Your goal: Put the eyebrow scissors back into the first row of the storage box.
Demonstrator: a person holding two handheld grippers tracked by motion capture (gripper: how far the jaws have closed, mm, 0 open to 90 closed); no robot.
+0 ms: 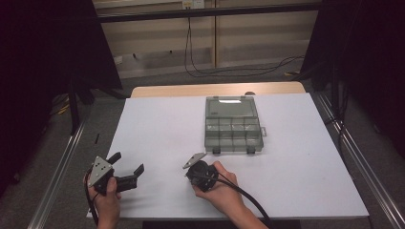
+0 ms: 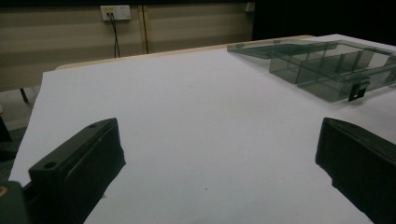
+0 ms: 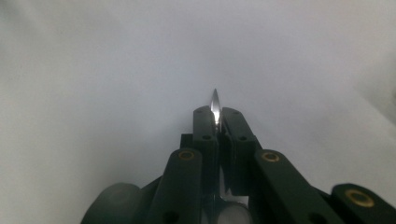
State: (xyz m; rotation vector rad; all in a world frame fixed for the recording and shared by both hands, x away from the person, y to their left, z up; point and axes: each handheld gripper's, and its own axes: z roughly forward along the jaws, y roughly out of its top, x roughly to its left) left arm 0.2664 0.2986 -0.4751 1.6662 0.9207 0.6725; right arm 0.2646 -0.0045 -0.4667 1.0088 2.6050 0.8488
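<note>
While we hold both tongs low at the near table [image 1: 157, 124] edge | right tongs [image 3: 217, 116] pinching a thin metal blade-like piece [image 3: 215, 103] | left tongs [image 1: 128, 164] spread, empty | compartment box [image 1: 233, 126] open mid-table, well apart | piece not yet delivered, we judge.

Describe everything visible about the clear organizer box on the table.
The organizer box is smoky, see-through plastic. It lies open and flat on the white table, lid folded back toward the far edge. Its tray is split into small compartments that look empty, with two dark latches on the near wall. Neither tongs touch it.
</note>
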